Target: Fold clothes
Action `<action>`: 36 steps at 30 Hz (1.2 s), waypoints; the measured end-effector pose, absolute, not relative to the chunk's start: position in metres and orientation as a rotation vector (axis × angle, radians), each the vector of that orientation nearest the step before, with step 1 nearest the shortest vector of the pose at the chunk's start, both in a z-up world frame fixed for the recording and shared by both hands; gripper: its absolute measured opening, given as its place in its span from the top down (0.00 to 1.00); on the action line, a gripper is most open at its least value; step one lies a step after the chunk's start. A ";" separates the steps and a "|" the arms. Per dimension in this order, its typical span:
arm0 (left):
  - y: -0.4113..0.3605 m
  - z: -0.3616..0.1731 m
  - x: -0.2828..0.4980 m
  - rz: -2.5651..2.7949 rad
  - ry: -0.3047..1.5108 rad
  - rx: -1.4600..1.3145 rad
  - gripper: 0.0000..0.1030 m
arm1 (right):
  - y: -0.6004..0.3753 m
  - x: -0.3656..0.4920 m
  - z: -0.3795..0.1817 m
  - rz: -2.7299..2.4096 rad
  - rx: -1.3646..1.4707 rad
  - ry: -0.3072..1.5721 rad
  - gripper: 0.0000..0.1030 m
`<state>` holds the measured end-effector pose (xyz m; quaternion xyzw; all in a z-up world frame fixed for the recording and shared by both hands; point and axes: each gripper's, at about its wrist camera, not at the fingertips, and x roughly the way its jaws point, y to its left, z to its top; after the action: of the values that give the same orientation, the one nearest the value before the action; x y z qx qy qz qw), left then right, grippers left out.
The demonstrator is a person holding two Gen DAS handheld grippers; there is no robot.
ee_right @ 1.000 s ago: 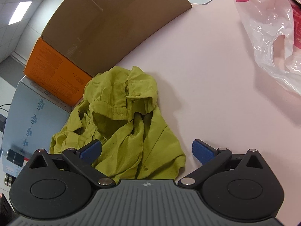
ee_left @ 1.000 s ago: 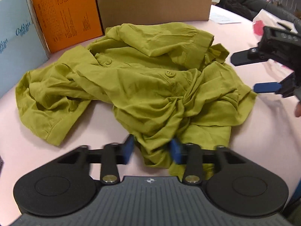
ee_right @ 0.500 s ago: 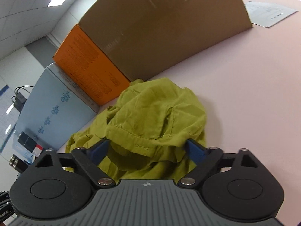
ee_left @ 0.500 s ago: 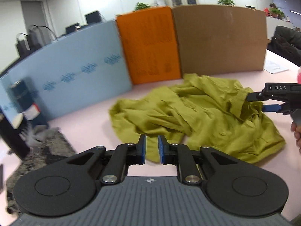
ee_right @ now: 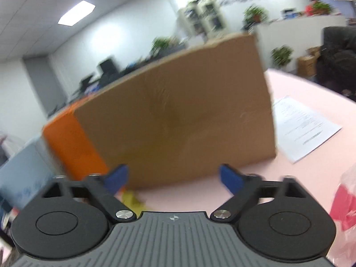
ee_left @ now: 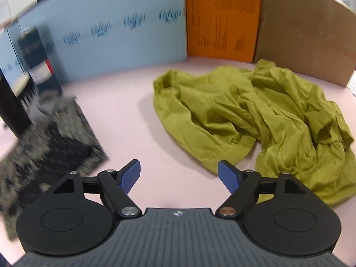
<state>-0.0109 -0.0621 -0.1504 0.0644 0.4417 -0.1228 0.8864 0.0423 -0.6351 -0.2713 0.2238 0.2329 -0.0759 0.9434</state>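
An olive-green buttoned shirt (ee_left: pixel 262 120) lies crumpled on the pink table (ee_left: pixel 133 120), to the right in the left wrist view. My left gripper (ee_left: pixel 179 174) hovers over bare table just left of the shirt's near hem; its jaws are opening and nothing is between them. In the blurred right wrist view only a yellow-green scrap of the shirt (ee_right: pixel 133 200) shows low behind the left finger. My right gripper (ee_right: pixel 172 176) is raised and faces the brown box, its jaws opening with nothing between them.
A brown cardboard box (ee_right: pixel 178 115), an orange box (ee_left: pixel 222 17) and a light blue box (ee_left: pixel 111 37) stand along the table's far side. A printed sheet (ee_right: pixel 304 126) lies at the right. A red-and-clear plastic bag (ee_right: pixel 342 200) sits near right. Patterned floor (ee_left: pixel 51 151) shows beyond the table's left edge.
Both grippers have let go of the shirt and opened. The left one swung left to bare table; the right one rose and tilted up until the shirt nearly left its view.
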 end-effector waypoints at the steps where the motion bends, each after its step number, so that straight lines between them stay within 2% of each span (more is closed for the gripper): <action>1: -0.068 -0.160 0.001 -0.239 0.968 0.107 0.26 | -0.627 0.042 -0.280 -0.125 0.433 0.527 0.07; 4: -0.088 -0.181 0.027 -0.189 1.055 0.072 0.28 | -0.607 0.045 -0.318 -0.115 0.409 0.681 0.07; 6: -0.100 -0.181 0.033 -0.197 1.041 0.090 0.61 | -0.600 0.048 -0.345 -0.131 0.444 0.759 0.07; 7: -0.106 -0.178 0.034 -0.200 1.028 0.107 0.90 | -0.599 0.050 -0.357 -0.149 0.469 0.788 0.08; 8: -0.110 -0.172 0.036 -0.190 1.005 0.128 0.99 | -0.598 0.053 -0.367 -0.163 0.496 0.799 0.13; 9: -0.112 -0.164 0.038 -0.179 0.971 0.142 0.99 | -0.598 0.056 -0.375 -0.152 0.530 0.795 0.45; 10: -0.112 -0.152 0.042 -0.168 0.924 0.159 0.99 | -0.600 0.061 -0.377 -0.139 0.547 0.801 0.95; 13: -0.104 -0.106 0.065 -0.125 0.805 0.180 0.99 | -0.606 0.074 -0.372 -0.093 0.572 0.799 0.94; 17: -0.079 -0.030 0.104 -0.039 0.663 0.137 0.99 | -0.624 0.082 -0.310 -0.088 0.476 0.657 0.94; 21: -0.063 0.008 0.125 0.017 0.605 0.130 0.95 | -0.669 0.087 -0.260 -0.208 0.415 0.556 0.91; 22: -0.063 0.008 0.126 0.030 0.600 0.167 0.91 | -0.681 0.089 -0.256 -0.249 0.417 0.578 0.71; 23: -0.063 0.002 0.125 0.057 0.596 0.215 0.76 | -0.690 0.088 -0.253 -0.307 0.421 0.598 0.54; 24: -0.061 -0.007 0.120 0.070 0.600 0.250 0.66 | -0.697 0.081 -0.251 -0.383 0.410 0.588 0.30; 25: -0.059 -0.017 0.115 0.078 0.607 0.279 0.50 | -0.700 0.072 -0.250 -0.431 0.393 0.570 0.27; 26: -0.056 -0.027 0.110 0.086 0.614 0.308 0.48 | -0.703 0.062 -0.249 -0.475 0.375 0.552 0.27; 29: -0.043 -0.066 0.081 0.034 0.692 0.332 0.49 | -0.710 0.031 -0.263 -0.479 0.428 0.572 0.17; 33: -0.046 -0.117 0.008 -0.306 0.744 0.327 0.49 | -0.705 -0.017 -0.296 -0.385 0.537 0.600 0.16; 36: -0.086 -0.149 -0.047 -0.524 0.735 0.405 0.48 | -0.688 -0.047 -0.322 -0.309 0.601 0.621 0.16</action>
<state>-0.0470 -0.0858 -0.1492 0.1945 0.3525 -0.2513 0.8802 -0.0468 -0.6876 -0.3221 0.2899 0.2995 -0.1493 0.8967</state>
